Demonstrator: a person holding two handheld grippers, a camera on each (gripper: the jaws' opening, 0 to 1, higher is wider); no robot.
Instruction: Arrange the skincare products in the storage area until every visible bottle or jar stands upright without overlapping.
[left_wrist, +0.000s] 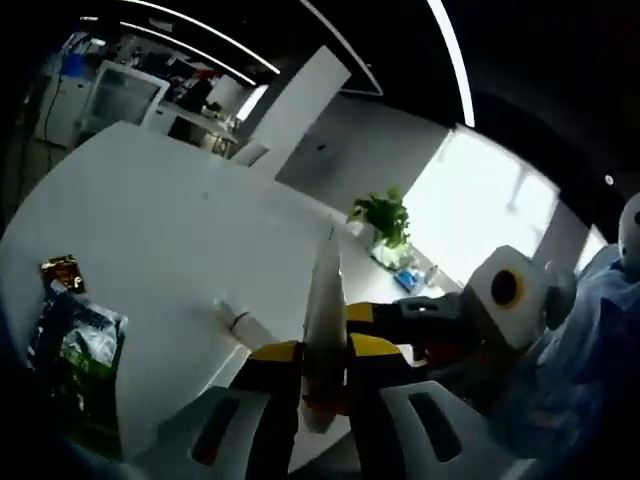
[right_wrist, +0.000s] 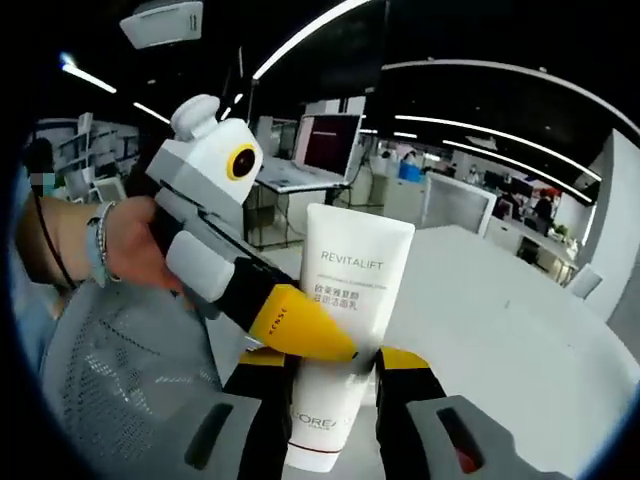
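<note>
White tabletop fills the left gripper view under an office ceiling. Both grippers clench one white tube: the right gripper holds its lower body, the left gripper comes in from nine o'clock. Judging by this, transfer before releasing, then stand it upright. A green packet lies at eight o'clock; REVITALIFT lettering reads in the right gripper view.

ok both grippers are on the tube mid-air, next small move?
Probably open the left gripper and leave the white tube to the right gripper. In the right gripper view, the right jaws clamp the tube low, near its cap end, while the left jaws pinch across its front. The tube is lifted off the white table, so one grip should do for standing it upright.
</note>
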